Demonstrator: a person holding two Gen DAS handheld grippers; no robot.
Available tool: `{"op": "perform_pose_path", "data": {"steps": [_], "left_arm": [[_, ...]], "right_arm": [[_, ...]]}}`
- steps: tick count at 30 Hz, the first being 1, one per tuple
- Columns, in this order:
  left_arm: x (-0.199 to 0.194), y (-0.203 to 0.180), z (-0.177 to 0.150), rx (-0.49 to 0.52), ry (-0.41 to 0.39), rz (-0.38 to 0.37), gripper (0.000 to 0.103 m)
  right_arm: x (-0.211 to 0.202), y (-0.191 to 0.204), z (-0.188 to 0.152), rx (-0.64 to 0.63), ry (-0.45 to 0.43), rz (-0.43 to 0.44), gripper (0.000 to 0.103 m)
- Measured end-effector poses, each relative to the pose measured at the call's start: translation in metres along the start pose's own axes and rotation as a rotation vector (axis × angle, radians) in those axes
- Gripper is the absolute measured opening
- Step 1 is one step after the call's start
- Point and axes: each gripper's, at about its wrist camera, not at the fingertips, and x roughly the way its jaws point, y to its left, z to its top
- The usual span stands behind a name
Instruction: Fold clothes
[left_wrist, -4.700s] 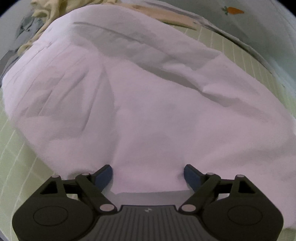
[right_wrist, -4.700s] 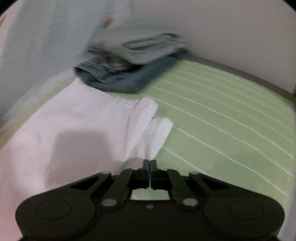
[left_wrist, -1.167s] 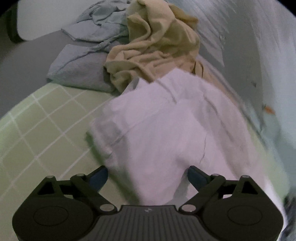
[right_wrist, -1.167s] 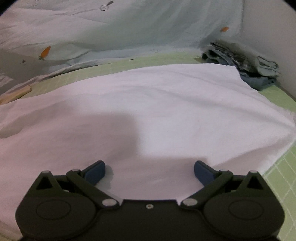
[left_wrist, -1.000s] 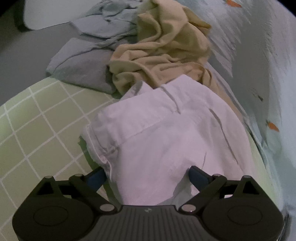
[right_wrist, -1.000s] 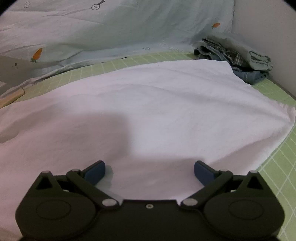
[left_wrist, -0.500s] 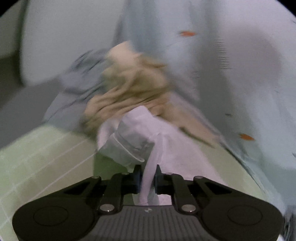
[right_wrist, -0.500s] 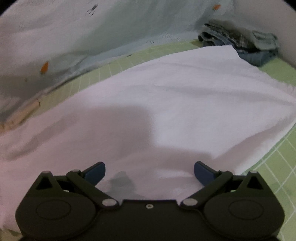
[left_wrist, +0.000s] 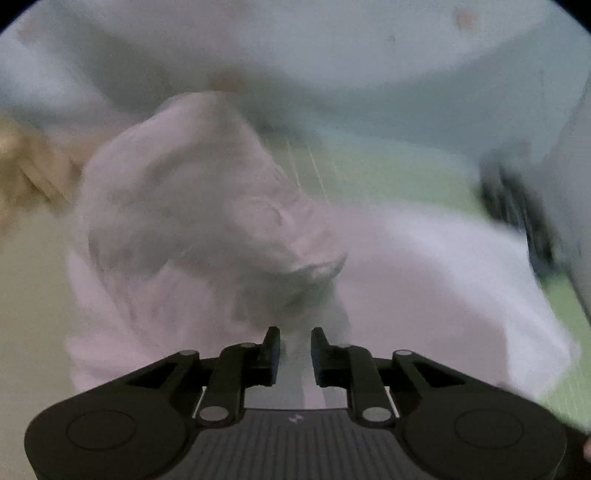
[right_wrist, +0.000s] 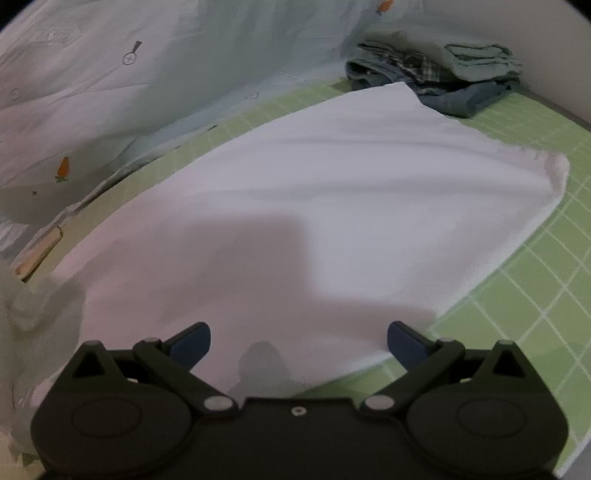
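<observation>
Left gripper (left_wrist: 293, 349) nearly closed, opening slightly, white shirt (left_wrist: 207, 229) fabric bunched between narrow jaws, lifted above green checked mat (left_wrist: 388, 173). Right gripper (right_wrist: 298, 338) spread wide, empty, over shirt's flat part (right_wrist: 351, 192); folded clothes stack (right_wrist: 436, 70) beyond.

Green grid-lined bed sheet (right_wrist: 524, 280) beneath, pale blue carrot-print quilt (right_wrist: 110, 96) bunched behind, small light wooden block (right_wrist: 38, 254) at the quilt's edge

Light was dim and soft. The left wrist view was smeared by motion blur; the right was sharp, with a blocky grey shadow (right_wrist: 236, 266) across the white cotton garment (right_wrist: 369, 177). Fisheye bending darkened every corner.
</observation>
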Motion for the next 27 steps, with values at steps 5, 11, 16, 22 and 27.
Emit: {"op": "perform_pose_path", "data": {"steps": [5, 11, 16, 22, 27], "left_arm": [[-0.026, 0.005, -0.007, 0.023, -0.048, -0.028, 0.075], [-0.056, 0.062, 0.003, -0.097, -0.139, 0.170, 0.092], [-0.039, 0.109, -0.007, -0.138, -0.017, 0.368, 0.097], [-0.011, 0.143, -0.005, -0.203, 0.065, 0.318, 0.102], [0.017, 0.152, -0.002, -0.175, 0.141, 0.285, 0.103]], "right_arm": [[-0.003, 0.003, 0.003, -0.030, -0.009, -0.003, 0.103], [0.000, 0.053, 0.020, -0.123, -0.050, 0.078, 0.103], [0.018, 0.130, 0.031, -0.236, -0.029, 0.218, 0.103], [0.057, 0.209, 0.024, -0.289, 0.099, 0.360, 0.103], [0.088, 0.239, 0.017, -0.293, 0.185, 0.384, 0.103]]}}
